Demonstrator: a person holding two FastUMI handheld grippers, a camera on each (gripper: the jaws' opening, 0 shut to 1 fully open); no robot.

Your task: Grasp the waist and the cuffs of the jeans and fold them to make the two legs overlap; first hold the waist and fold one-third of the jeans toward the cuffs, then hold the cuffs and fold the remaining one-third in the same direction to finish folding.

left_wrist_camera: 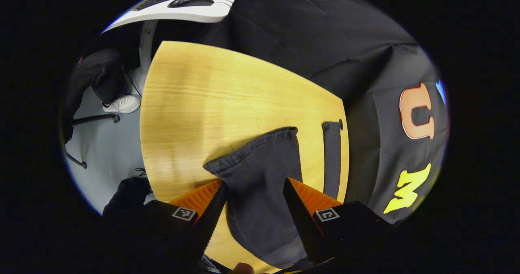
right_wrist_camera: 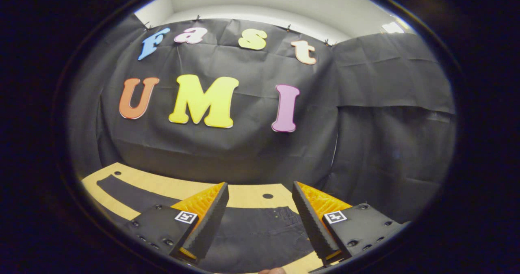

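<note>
Dark jeans lie spread on a wooden table. In the left gripper view the near leg with its cuff (left_wrist_camera: 260, 160) runs up between the fingers of my left gripper (left_wrist_camera: 255, 193), which stands open just above the cloth. The far leg (left_wrist_camera: 332, 156) lies along the table's right edge. In the right gripper view the waist end of the jeans (right_wrist_camera: 260, 229) lies flat under my right gripper (right_wrist_camera: 260, 203), whose jaws are wide apart with nothing held. The far leg (right_wrist_camera: 130, 195) stretches away to the left.
The wooden table (left_wrist_camera: 211, 103) ends at a curved left edge above grey floor. A white desk (left_wrist_camera: 183, 10) with a mouse stands beyond it. A person's white shoe (left_wrist_camera: 122, 104) rests on the floor. Black cloth wall (right_wrist_camera: 243, 152) rises just behind the table.
</note>
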